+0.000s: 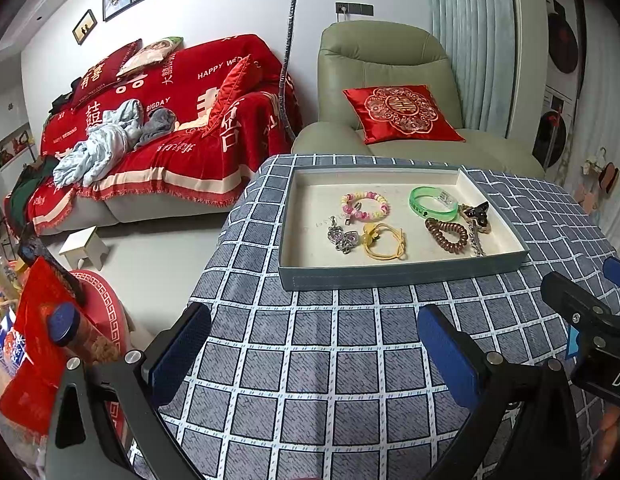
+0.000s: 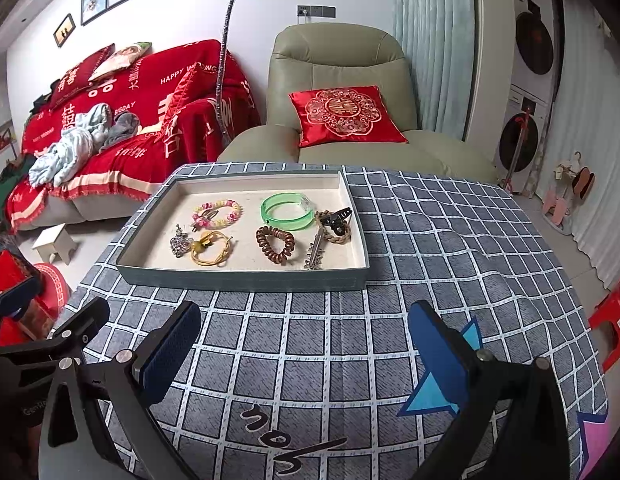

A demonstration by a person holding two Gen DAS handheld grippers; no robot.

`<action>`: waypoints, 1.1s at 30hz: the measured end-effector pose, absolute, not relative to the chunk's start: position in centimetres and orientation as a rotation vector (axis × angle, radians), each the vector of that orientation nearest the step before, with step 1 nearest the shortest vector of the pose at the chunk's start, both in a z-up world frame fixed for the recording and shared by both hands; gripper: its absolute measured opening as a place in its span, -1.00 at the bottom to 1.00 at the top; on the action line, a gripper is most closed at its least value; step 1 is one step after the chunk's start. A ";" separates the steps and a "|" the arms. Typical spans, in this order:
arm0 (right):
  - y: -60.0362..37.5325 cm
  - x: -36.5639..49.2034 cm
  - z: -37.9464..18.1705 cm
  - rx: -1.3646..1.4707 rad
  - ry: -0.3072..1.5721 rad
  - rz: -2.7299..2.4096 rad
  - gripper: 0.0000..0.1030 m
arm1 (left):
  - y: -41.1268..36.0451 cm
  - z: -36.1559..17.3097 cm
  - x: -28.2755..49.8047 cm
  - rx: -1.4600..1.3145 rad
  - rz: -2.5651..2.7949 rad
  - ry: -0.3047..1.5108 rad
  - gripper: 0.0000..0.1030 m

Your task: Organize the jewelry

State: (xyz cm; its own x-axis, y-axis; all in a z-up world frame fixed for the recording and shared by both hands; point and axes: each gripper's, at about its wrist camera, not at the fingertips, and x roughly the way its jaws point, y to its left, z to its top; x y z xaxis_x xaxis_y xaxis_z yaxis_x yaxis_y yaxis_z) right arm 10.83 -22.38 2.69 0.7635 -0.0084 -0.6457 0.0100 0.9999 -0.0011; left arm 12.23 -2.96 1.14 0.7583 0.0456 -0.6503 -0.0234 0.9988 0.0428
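A grey tray (image 1: 390, 276) (image 2: 246, 280) with a cream floor sits on the checked tablecloth. In it lie a pink-yellow bead bracelet (image 1: 366, 205) (image 2: 217, 213), a green bangle (image 1: 433, 202) (image 2: 287, 211), a brown coil hair tie (image 1: 447, 236) (image 2: 275, 244), a yellow hair tie (image 1: 386, 241) (image 2: 211, 253), a silver charm (image 1: 342, 237) (image 2: 179, 242), a black claw clip (image 1: 477, 213) (image 2: 336, 218) and a silver hairpin (image 2: 316, 254). My left gripper (image 1: 316, 354) is open and empty, short of the tray. My right gripper (image 2: 306, 354) is open and empty, also short of it.
The tablecloth (image 2: 450, 264) covers the table. A green armchair (image 2: 342, 72) with a red cushion stands behind it, a red-covered sofa (image 1: 170, 120) at left. Red bags and a jar (image 1: 66, 328) sit at the table's left. The right gripper shows in the left view (image 1: 590, 320).
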 end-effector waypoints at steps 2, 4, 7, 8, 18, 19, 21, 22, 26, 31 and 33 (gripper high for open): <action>-22.2 10.9 2.7 0.002 0.702 -0.010 1.00 | -2.9 1.2 12.2 0.032 0.038 0.708 1.00; -22.2 10.9 2.7 0.002 0.702 -0.009 1.00 | -2.9 1.1 12.2 0.032 0.038 0.708 1.00; -22.2 10.9 2.7 0.002 0.701 -0.009 1.00 | -2.9 1.1 12.2 0.032 0.038 0.708 1.00; -22.2 10.9 2.7 0.003 0.701 -0.010 1.00 | -3.0 1.1 12.2 0.032 0.037 0.708 1.00; -22.2 10.9 2.7 0.002 0.701 -0.010 1.00 | -2.9 1.1 12.2 0.034 0.038 0.707 1.00; -22.2 10.9 2.7 0.002 0.702 -0.009 1.00 | -2.9 1.1 12.2 0.032 0.037 0.708 1.00; -22.2 10.9 2.7 0.002 0.701 -0.010 1.00 | -2.9 1.1 12.2 0.031 0.038 0.708 1.00; -22.2 10.9 2.7 0.003 0.701 -0.009 1.00 | -2.9 1.1 12.2 0.032 0.038 0.707 1.00; -22.2 10.9 2.7 0.003 0.701 -0.009 1.00 | -2.9 1.1 12.2 0.032 0.038 0.706 1.00; -22.2 10.9 2.7 0.004 0.701 -0.009 1.00 | -2.9 1.1 12.2 0.032 0.039 0.707 1.00; -22.1 10.9 2.7 0.003 0.701 -0.009 1.00 | -2.9 1.1 12.2 0.031 0.038 0.708 1.00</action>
